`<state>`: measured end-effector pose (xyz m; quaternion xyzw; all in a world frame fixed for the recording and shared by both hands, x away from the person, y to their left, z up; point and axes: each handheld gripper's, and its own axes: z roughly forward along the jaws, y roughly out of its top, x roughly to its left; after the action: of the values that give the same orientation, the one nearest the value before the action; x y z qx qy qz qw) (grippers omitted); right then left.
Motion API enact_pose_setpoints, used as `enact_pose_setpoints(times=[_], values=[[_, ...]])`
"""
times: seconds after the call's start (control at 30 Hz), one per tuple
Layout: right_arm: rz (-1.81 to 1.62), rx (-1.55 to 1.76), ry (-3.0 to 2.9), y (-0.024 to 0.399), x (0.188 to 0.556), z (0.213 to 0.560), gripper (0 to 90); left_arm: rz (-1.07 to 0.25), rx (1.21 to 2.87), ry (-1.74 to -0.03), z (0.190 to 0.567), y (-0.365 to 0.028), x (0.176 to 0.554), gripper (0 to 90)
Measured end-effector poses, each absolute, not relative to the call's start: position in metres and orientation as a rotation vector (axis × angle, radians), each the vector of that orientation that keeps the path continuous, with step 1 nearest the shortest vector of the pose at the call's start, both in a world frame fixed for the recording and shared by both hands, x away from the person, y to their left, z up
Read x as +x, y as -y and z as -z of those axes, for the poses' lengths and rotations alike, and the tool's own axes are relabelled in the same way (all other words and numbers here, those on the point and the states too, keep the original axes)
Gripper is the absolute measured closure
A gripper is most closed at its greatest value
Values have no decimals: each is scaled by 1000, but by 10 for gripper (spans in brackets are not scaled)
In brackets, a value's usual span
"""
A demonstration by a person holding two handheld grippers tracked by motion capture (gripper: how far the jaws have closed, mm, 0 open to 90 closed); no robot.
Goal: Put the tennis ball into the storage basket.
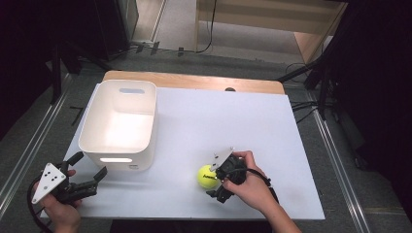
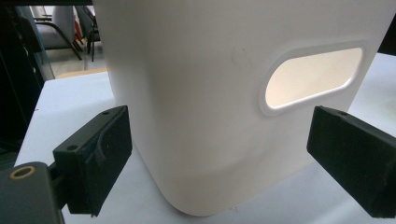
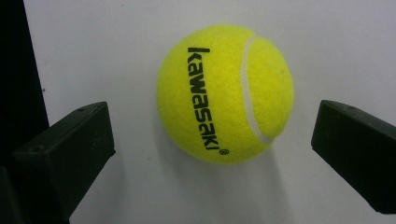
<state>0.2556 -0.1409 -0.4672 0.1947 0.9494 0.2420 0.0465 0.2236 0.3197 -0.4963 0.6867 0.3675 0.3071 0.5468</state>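
Observation:
A yellow tennis ball [image 1: 206, 175] printed "kawasaki" lies on the white tabletop [image 1: 233, 121], front and centre-right. My right gripper [image 1: 212, 181] hangs over it, open, one jaw on each side of the ball [image 3: 224, 93] and neither touching it; the right gripper [image 3: 212, 133] holds nothing. A white plastic bin [image 1: 119, 124] with slot handles stands empty at the left. My left gripper [image 1: 90, 165] is open near the bin's front left corner. In the left gripper view, the left gripper [image 2: 219, 140] faces the bin wall [image 2: 196, 70], its jaws spread wide of it.
A wooden table edge [image 1: 194, 80] shows behind the white top. Metal rails [image 1: 29, 145] run along the floor on both sides, with cables [image 1: 303, 104] at the back right. Bare white surface lies between the bin and the ball and across the far right.

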Motion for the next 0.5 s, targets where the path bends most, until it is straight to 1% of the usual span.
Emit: enact_pose_setpoints(times=[0.1, 0.17, 0.5], values=[[-720, 592, -2911, 139, 256, 468, 0, -730, 1630, -871, 496, -319, 224, 72], [-719, 591, -2911, 139, 257, 469, 70, -730, 1630, -871, 496, -319, 224, 72], [-737, 630, -2899, 133, 261, 470, 70, -730, 1631, -870, 496, -319, 224, 72]])
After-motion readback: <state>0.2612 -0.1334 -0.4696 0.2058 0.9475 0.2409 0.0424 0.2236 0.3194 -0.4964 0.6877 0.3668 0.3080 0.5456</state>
